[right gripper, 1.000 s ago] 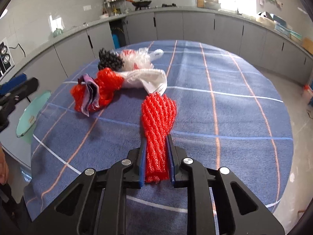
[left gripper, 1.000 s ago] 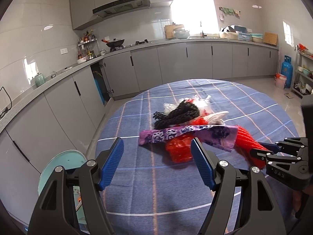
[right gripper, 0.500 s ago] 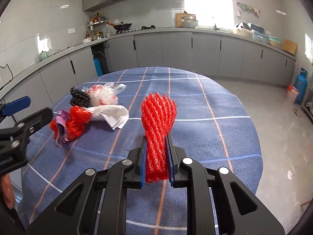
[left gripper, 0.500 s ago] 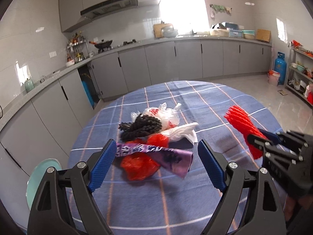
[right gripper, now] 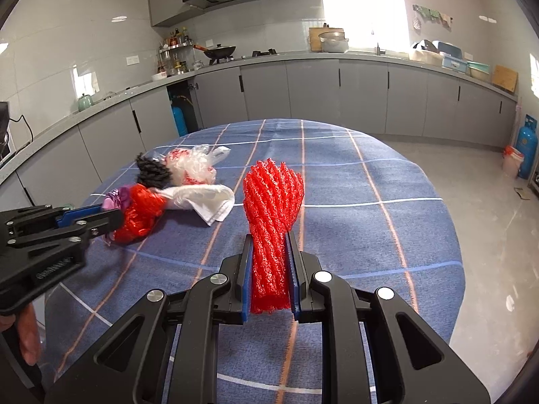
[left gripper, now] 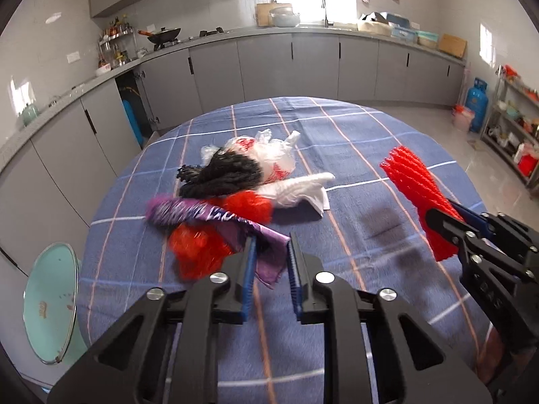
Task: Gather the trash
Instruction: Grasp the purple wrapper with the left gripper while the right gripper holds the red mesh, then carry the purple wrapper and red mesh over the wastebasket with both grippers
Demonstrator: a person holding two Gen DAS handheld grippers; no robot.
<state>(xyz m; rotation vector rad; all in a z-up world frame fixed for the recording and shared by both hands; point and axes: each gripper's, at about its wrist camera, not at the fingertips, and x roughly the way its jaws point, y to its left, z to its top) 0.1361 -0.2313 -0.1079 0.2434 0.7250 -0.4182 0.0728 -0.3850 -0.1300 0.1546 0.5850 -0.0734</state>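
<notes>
Claws work a round tabletop [left gripper: 353, 141] covered in blue checked cloth: the left claw [left gripper: 269, 252] has its blue fingers pinched on a corner of a purple wrapper [left gripper: 202, 213] at the near left edge, while the right claw [right gripper: 269, 262] grips a red foam net sleeve [right gripper: 272, 208] held upright above the near right part of the tabletop. Beside the wrapper, toward the left edge, lies a heap of trash: a red mesh bag [left gripper: 198, 252], a black net [left gripper: 225, 176], a clear plastic bag [left gripper: 273, 155] and a white plastic bag [left gripper: 299, 190]. A pale green lid [left gripper: 50, 306] stands off the tabletop's left edge.
</notes>
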